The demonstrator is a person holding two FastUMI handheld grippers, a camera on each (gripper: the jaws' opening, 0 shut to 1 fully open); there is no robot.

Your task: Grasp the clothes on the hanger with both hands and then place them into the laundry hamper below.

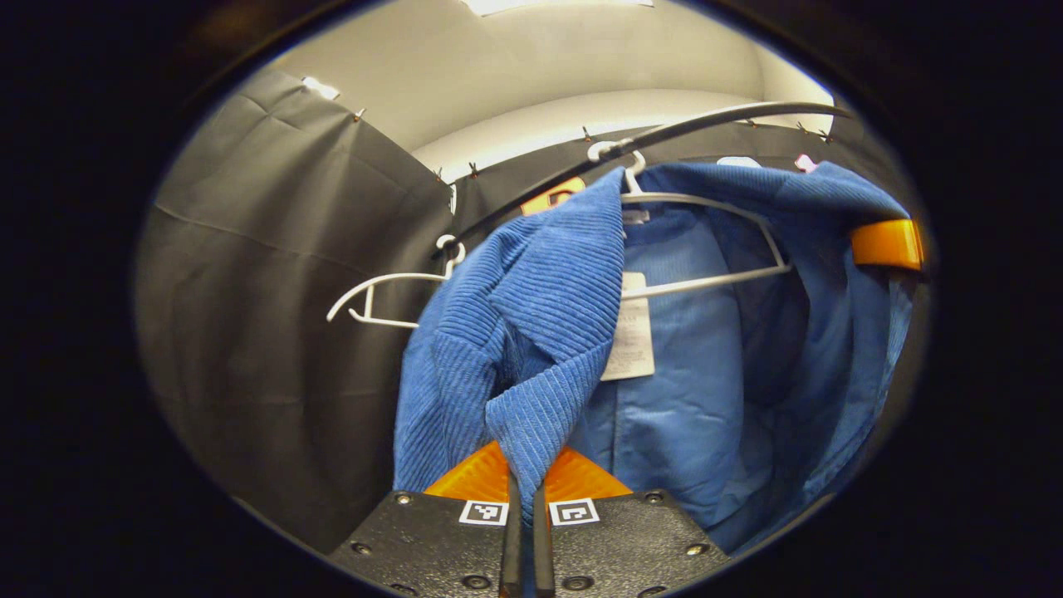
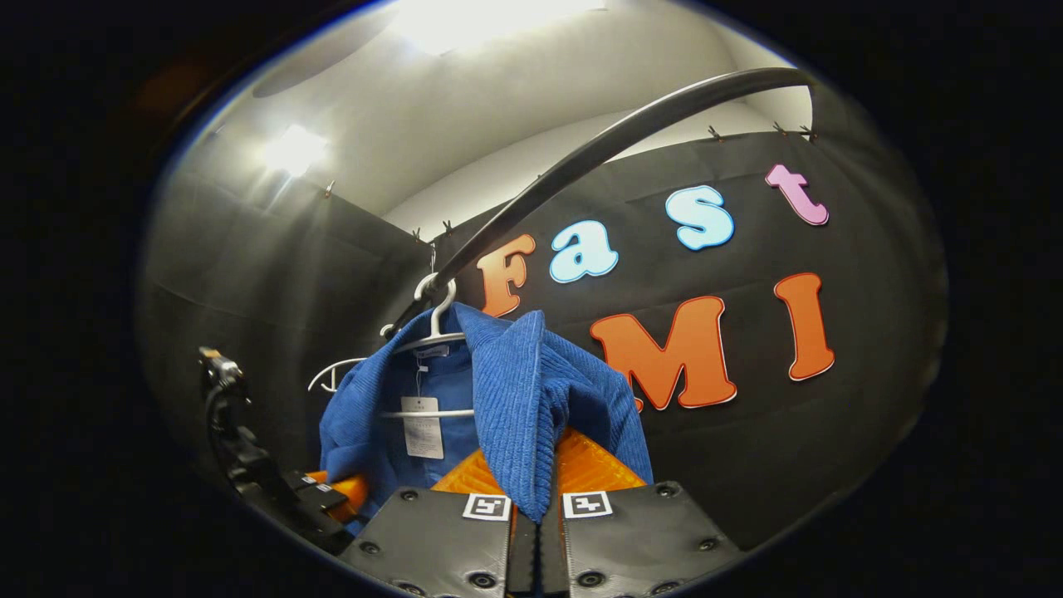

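Hangs on a hanger (image 1: 706, 241) hooked over the rail (image 1: 664, 137), in front of the cloth wall (image 1: 274, 274): the jacket (image 1: 531, 332). Farther left along the rail, a second hanger (image 1: 390, 291).

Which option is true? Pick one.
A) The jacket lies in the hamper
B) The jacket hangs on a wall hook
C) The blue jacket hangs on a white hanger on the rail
C: the blue jacket drapes over the white hanger, hooked on the rail.

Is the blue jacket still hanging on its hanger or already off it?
Still on. The blue jacket drapes over the white hanger, hooked on the rail, while the left gripper and right gripper each pinch a fold.
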